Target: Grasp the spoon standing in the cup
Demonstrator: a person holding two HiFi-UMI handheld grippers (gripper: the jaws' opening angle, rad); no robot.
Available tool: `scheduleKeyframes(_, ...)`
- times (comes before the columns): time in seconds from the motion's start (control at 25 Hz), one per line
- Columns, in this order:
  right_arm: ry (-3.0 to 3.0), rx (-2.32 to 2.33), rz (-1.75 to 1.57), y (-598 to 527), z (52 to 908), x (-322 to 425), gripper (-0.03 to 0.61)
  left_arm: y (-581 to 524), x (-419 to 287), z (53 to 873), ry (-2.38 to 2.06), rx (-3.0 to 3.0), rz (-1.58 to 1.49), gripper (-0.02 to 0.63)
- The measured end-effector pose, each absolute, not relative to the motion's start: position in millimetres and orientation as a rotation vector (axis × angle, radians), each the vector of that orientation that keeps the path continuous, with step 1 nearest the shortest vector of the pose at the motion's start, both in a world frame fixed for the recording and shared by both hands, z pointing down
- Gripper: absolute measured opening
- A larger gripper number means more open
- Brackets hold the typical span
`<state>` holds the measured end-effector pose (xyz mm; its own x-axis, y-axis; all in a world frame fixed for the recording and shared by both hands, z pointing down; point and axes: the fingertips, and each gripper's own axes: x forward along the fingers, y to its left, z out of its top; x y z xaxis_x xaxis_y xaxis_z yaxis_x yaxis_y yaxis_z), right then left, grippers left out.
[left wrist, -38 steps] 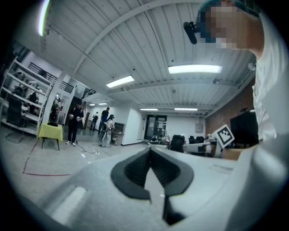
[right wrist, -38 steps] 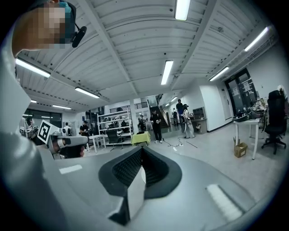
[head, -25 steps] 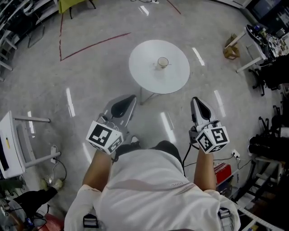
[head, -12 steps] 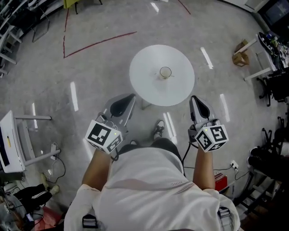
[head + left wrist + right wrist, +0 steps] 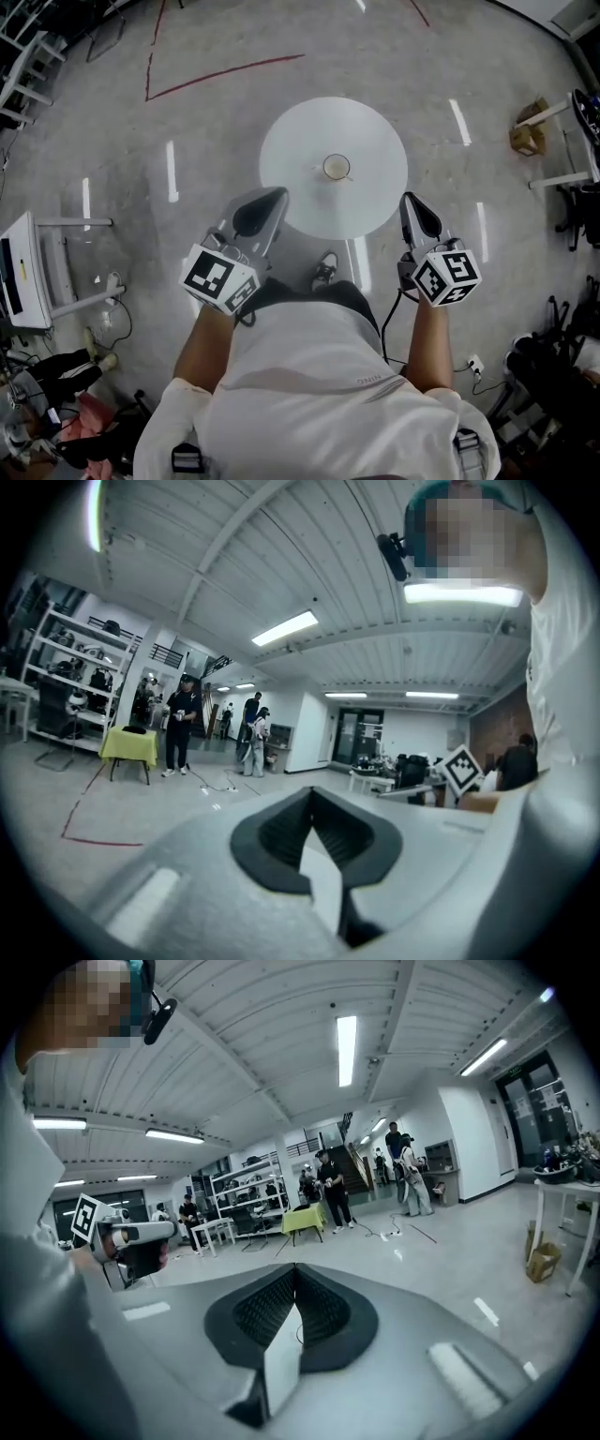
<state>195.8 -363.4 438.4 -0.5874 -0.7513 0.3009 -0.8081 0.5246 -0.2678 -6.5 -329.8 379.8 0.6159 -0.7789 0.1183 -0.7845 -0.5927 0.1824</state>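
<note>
- Below the head camera, the round white bench (image 5: 291,192) lay nearer than a second before, because I had brought both arms up towards its near edge. The cup (image 5: 337,168) stood at its middle, well apart from either claw. The spoon in it was too small to make out. The left claw (image 5: 262,208) and right claw (image 5: 415,211) hung near the rim, one on each side.
- Along the left gripper view, the jaws were pressed together with nothing between them, and no cup showed.
- Along the right gripper view, the jaws were likewise pressed shut and empty. I judged the approach nearly done, and one claw would have to spread before reaching the spoon.
</note>
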Motion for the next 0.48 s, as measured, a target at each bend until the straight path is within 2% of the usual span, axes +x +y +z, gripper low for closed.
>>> scheduleKeyframes(0.12, -2.566, 1.293, 0.648, -384, 464, 190, 0.015, -348, -4, 392, -1.299, 2.599, 0.045, 0.0)
scheduleKeyframes(0.48, -2.389, 1.195, 0.786, -429, 536, 136, 0.118, -399, -43, 424, -1.262, 2.576, 0.076, 0.0)
